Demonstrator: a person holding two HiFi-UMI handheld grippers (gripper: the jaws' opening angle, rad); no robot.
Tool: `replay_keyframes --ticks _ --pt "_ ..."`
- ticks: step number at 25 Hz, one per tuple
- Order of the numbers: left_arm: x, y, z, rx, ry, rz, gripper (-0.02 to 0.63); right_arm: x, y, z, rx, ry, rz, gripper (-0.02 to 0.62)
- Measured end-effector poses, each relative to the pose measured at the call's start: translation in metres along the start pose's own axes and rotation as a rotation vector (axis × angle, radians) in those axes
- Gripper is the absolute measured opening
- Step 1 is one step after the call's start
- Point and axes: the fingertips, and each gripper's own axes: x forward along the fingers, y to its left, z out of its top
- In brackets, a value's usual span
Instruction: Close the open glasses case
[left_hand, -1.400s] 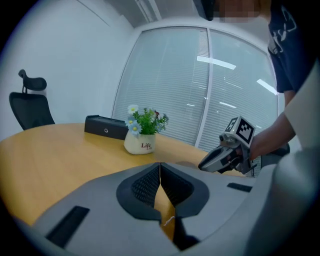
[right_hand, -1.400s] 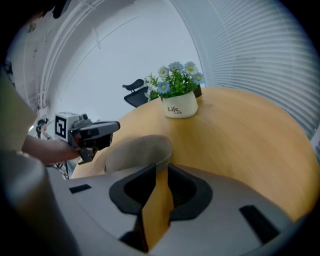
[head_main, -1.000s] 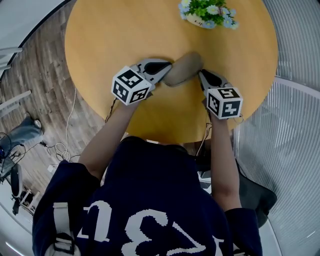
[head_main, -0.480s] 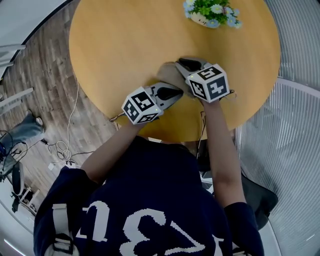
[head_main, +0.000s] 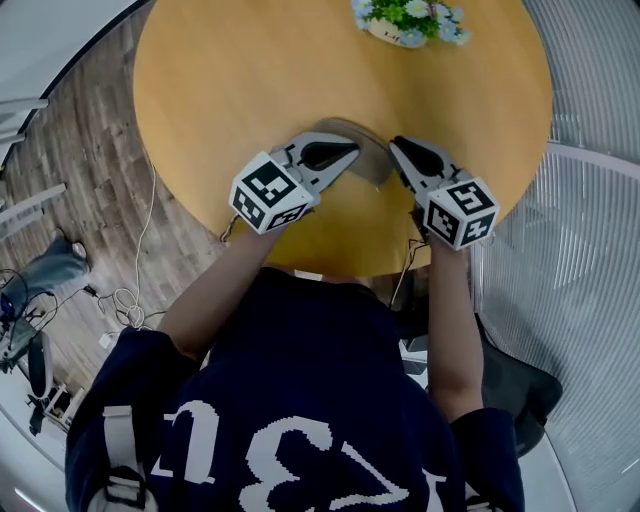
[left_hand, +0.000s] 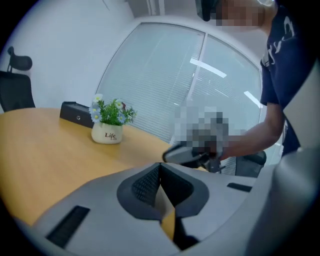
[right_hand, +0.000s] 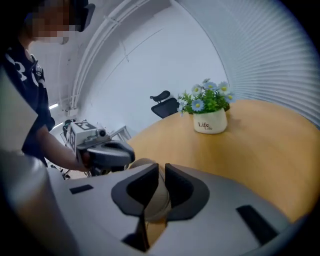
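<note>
Near the front edge of the round worktop (head_main: 250, 80), the glasses case (head_main: 368, 160) lies between the two tools, well short of the flower pot (head_main: 405, 20) at the far side; the left gripper (head_main: 345, 152) sits at the case's left end and the right gripper (head_main: 400, 148) at its right end, both aimed inward at it.

Its own view shows the left fingers clenched, pads meeting at the tip and holding nothing; the right fingers are drawn almost together, with only a thin slit through which the beige case shows, and nothing looks clamped.

The step in hand appears to be pressing the lid home. To do it well, one tool should steady the base against the worktop while the other bears down on the lid's free edge, squarely and not at a corner, so the case neither slides nor tips; clenched fingers make a firm, blunt pusher. The pressure should fall straight down and not toward the edge.

How far the lid stands open is hard to judge; from above the grippers cover both ends, and only a curved grey-beige strip shows between them. The hinge side cannot be made out; the left gripper view shows barely a sliver below its pads; whether the right tips actually touch the case is uncertain.
</note>
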Motion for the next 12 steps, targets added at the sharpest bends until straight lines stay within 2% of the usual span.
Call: replay_keyframes --ticks 3,6,7,9,12 --pt "0.01 0.014 0.008 0.033 0.029 0.053 0.014 -0.023 0.007 -0.041 0.008 0.082 -0.02 0.065" --pt "0.019 0.021 0.007 0.064 0.07 0.087 0.014 -0.026 0.022 -0.088 -0.043 0.255 -0.005 0.18" --pt "0.021 0.022 0.007 0.077 0.08 0.1 0.014 -0.024 0.027 -0.098 -0.068 0.294 -0.011 0.184" --pt "0.023 0.023 0.005 0.098 0.102 0.122 0.014 -0.017 0.035 -0.108 -0.094 0.325 -0.034 0.184" --pt "0.028 0.02 -0.001 0.134 0.153 0.133 0.014 -0.005 0.043 -0.115 -0.015 0.317 -0.051 0.184"
